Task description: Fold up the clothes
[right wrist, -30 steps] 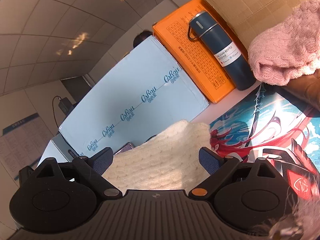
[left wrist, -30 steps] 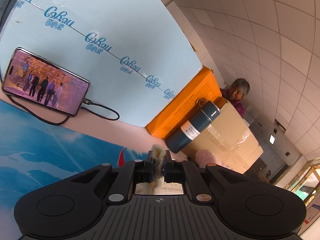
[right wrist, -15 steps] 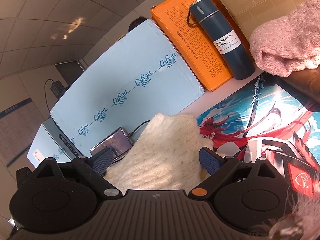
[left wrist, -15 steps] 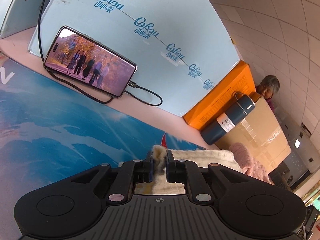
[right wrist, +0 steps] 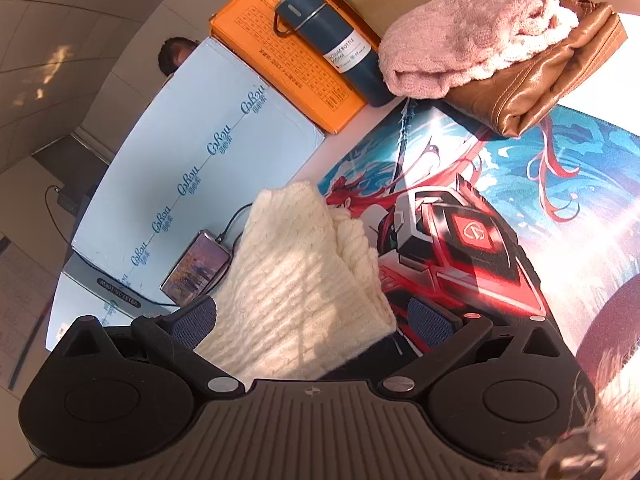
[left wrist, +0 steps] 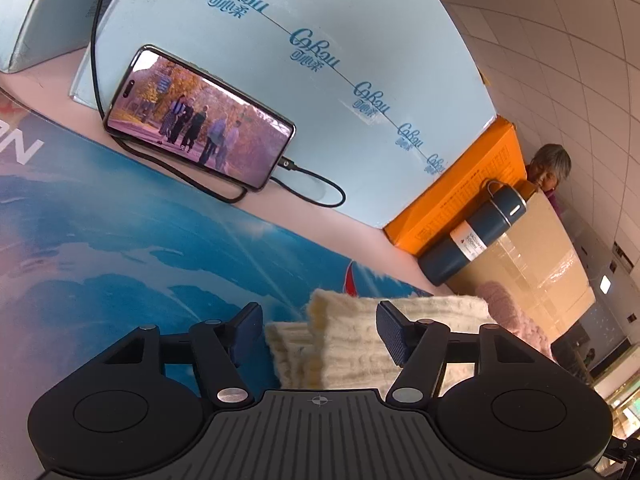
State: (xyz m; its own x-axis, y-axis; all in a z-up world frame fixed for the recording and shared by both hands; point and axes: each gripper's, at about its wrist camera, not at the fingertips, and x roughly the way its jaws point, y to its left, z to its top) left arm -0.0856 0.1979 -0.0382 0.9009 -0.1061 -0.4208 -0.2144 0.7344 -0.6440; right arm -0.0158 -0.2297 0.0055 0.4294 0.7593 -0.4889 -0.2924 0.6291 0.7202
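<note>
A cream cable-knit sweater (left wrist: 352,336) lies folded on the printed desk mat (left wrist: 120,248). My left gripper (left wrist: 320,330) is open, its jaws standing either side of the sweater's near edge without gripping it. In the right wrist view the same sweater (right wrist: 296,280) lies bunched between the open jaws of my right gripper (right wrist: 312,320), over the mat's red and blue artwork (right wrist: 480,240).
A phone (left wrist: 200,136) playing video leans on a pale blue box (left wrist: 320,60) with its cable (left wrist: 312,184) trailing. An orange box (right wrist: 288,60), blue vacuum bottle (right wrist: 340,48), pink knit (right wrist: 472,28) and brown leather bag (right wrist: 540,76) sit at the back.
My left gripper was shut on the sweater's edge and has now opened, letting it go onto the mat. Both grippers have tilted down toward the table; the sweater has settled lower.
</note>
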